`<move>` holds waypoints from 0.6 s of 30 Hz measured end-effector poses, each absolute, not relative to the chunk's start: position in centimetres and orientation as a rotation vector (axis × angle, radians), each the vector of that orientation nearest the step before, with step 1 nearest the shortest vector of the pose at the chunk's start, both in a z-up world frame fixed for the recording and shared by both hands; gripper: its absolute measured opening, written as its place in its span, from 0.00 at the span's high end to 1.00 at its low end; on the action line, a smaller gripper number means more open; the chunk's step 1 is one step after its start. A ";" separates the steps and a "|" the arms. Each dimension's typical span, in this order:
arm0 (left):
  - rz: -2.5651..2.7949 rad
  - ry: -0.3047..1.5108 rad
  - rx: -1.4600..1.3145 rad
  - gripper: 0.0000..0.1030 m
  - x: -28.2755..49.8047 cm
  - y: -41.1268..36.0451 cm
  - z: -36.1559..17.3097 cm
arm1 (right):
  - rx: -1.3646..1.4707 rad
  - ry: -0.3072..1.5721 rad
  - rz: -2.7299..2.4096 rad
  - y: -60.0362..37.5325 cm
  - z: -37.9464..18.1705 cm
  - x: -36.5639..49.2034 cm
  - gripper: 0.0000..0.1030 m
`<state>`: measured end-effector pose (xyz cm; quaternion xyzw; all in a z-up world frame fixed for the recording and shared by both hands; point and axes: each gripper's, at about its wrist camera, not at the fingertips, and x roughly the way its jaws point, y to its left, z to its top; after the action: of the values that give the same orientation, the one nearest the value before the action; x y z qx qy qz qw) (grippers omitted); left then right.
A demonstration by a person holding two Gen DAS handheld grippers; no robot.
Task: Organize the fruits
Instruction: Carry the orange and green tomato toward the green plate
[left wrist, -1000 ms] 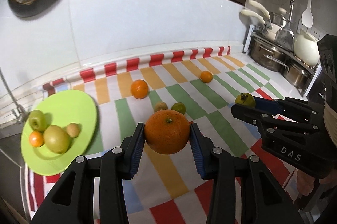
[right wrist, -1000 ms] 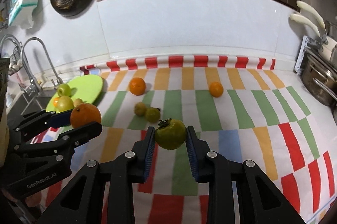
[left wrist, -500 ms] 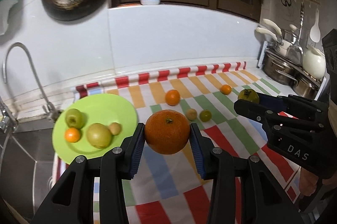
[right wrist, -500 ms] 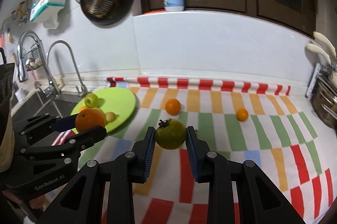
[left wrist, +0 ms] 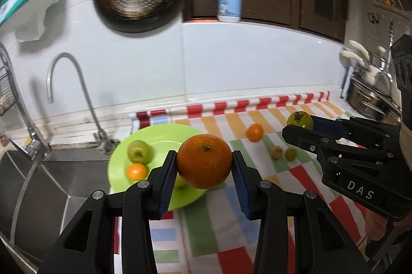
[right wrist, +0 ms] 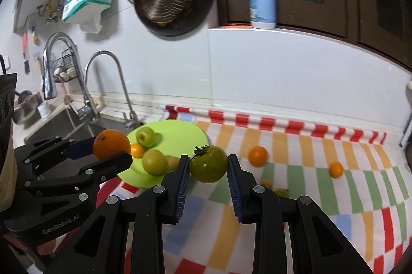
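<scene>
A: Left wrist view, item one: orange [left wrist: 204, 161], clamped between left gripper [left wrist: 204, 172] pads, now hanging over near rim of green plate [left wrist: 164, 131]. A second back, well short of plate, above striped cloth [left wrist: 260, 119].
B: Right wrist view, item two: green tomato [right wrist: 208, 163], pinched in right gripper [right wrist: 208, 172], carried clear of cloth, now just right of plate; previously mid-cloth.
A: On plate already: green apple [left wrist: 139, 151], small orange [left wrist: 136, 171], two more fruits partly hidden.
B: Loose on cloth: two small oranges [right wrist: 258, 156], two small green-yellow fruits [left wrist: 283, 152].
A: Meaning: both carries nearly complete; lowering and release onto plate likely next.
B: Caution: plate crowded at near side; risk of nudging fruit off rim.
</scene>
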<state>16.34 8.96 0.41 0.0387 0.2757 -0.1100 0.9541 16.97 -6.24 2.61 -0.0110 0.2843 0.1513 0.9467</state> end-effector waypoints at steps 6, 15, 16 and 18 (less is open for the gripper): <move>-0.160 0.562 0.064 0.60 17.1 11.2 0.4 | -0.037 0.573 0.372 -3.9 2.9 18.9 0.70; -0.089 0.606 0.045 0.60 19.1 13.6 -1.0 | -0.020 0.606 0.442 -0.8 1.9 22.2 0.70; -0.085 0.611 0.046 0.60 19.3 13.7 -1.2 | -0.019 0.611 0.446 -0.6 1.7 22.5 0.70; -0.075 0.624 0.042 0.60 19.9 14.1 -1.7 | -0.019 0.619 0.455 -0.1 1.3 23.2 0.70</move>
<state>19.87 14.07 -1.70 0.0206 0.3071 -0.0370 0.9507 23.24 -0.12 1.26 -0.0094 0.3019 0.2217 0.9271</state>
